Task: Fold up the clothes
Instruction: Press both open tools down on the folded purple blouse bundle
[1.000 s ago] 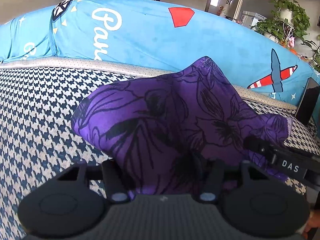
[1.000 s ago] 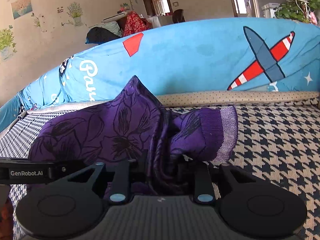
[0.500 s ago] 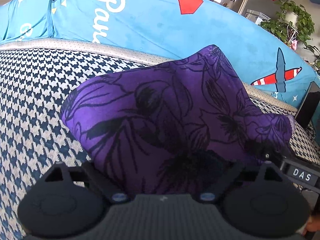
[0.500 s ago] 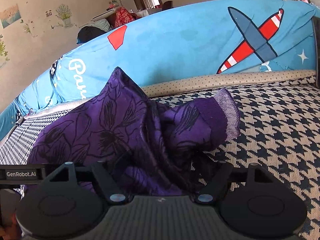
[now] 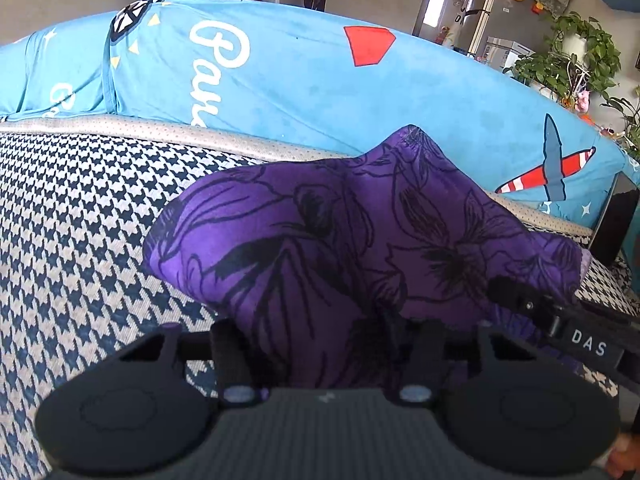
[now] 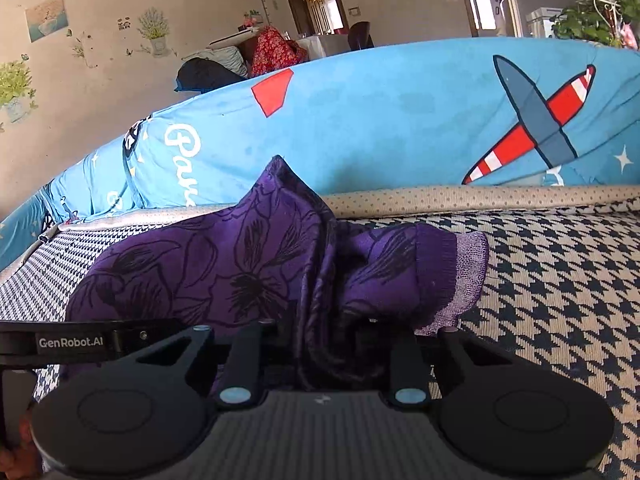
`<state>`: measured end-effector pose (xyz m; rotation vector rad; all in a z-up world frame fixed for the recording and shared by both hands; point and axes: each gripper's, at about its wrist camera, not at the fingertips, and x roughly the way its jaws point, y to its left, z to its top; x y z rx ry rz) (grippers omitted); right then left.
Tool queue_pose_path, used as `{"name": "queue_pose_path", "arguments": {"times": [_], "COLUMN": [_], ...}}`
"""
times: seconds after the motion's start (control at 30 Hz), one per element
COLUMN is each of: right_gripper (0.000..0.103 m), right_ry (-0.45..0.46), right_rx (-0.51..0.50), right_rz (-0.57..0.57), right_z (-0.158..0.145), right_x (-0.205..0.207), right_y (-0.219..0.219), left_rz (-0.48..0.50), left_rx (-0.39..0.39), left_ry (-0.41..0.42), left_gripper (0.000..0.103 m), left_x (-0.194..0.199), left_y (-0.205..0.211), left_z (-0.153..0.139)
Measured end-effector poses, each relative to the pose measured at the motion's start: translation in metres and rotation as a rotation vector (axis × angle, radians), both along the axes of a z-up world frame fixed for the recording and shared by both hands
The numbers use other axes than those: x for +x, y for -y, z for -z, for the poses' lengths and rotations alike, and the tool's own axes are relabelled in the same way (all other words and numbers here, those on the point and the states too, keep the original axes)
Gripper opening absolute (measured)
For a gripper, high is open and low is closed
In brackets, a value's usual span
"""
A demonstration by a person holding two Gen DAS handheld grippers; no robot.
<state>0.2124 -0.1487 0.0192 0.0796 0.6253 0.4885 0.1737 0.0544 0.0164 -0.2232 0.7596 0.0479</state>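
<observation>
A purple garment with black flower outlines [image 5: 360, 240] lies bunched on the houndstooth sofa seat [image 5: 80, 220]. My left gripper [image 5: 328, 344] is shut on its near edge, and the cloth hides the fingertips. In the right wrist view the same garment [image 6: 240, 272] rises to a peak, with a pale ribbed hem [image 6: 468, 276] hanging to the right. My right gripper [image 6: 324, 340] is shut on a gathered fold of it. The two grippers sit side by side: the right gripper's body [image 5: 580, 340] shows at the left view's right edge, and the left gripper's body [image 6: 72, 342] at the right view's left edge.
A blue printed cover [image 5: 300, 80] drapes the sofa back behind the garment, also seen as the blue cover [image 6: 400, 120]. Bare houndstooth seat [image 6: 560, 280] stretches to the right. A dark flat object [image 5: 612, 224] leans at the far right end. Potted plants [image 5: 568, 64] stand beyond.
Half a second ago both grippers' linkages were splayed wide around the cloth; now they are drawn in again as they were a second ago. Both views have tilted back up.
</observation>
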Motion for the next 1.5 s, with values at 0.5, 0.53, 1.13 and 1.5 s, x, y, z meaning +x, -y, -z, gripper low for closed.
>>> {"name": "queue_pose_path", "arguments": {"times": [0.5,0.53,1.13,1.5], "right_gripper": [0.023,0.023,0.023,0.023], "right_ry": [0.099,0.105,0.131,0.157], "right_rx": [-0.012,-0.011,0.059,0.057], "right_rz": [-0.062,-0.07,-0.19,-0.28], "right_z": [-0.032,-0.034,-0.044,-0.047], "right_x": [-0.025,-0.026,-0.05,-0.073], "right_y": [-0.033,-0.037,-0.139,-0.201], "left_rz": [-0.075,-0.081,-0.255,-0.337], "left_rx": [0.047,0.052,0.116,0.135], "left_ry": [0.081,0.086,0.129,0.141], "left_gripper": [0.043,0.043,0.043,0.043], "left_x": [-0.035,-0.038,-0.09,-0.127], "left_y": [-0.029,-0.032,-0.129,-0.185], "left_z": [-0.031,-0.033,-0.059,-0.062]}}
